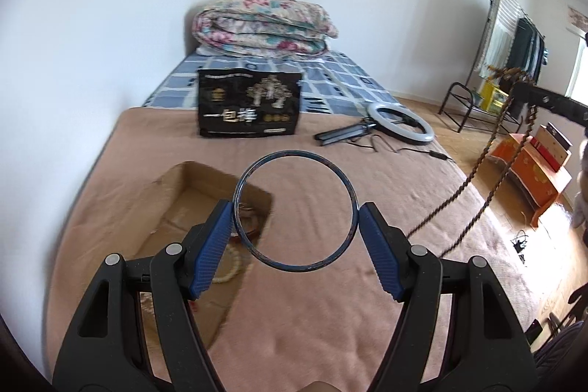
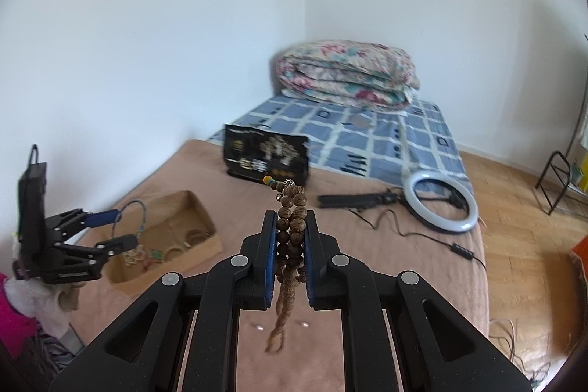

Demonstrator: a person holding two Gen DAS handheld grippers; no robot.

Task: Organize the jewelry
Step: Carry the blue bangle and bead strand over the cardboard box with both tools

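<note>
My left gripper (image 1: 296, 221) is clamped across a thin dark bangle (image 1: 295, 211), its blue pads (image 1: 211, 250) pressing the ring's two sides so the hoop stands up between them, in the air above the tan blanket (image 1: 330, 300) and just right of the cardboard box (image 1: 183, 204). My right gripper (image 2: 290, 237) is closed on a strand of brown wooden beads (image 2: 292, 226); part of the strand pokes out past the fingertips and the rest hangs down in a loose tail between the arms. The box lies on the near left of the bed and already holds a pale bead string and other small pieces, so I judge the step in hand is dropping the bangle in. To do it well I would carry the left gripper further left until the whole hoop sits over the box's opening, lower it close to the floor of the box, and only then ease the pads apart, since a ring let go from height could roll or bounce over the low wall. I would keep the right gripper well off to the right so the dangling beads do not snag the bangle, then bring them over afterwards, tail first.
</note>
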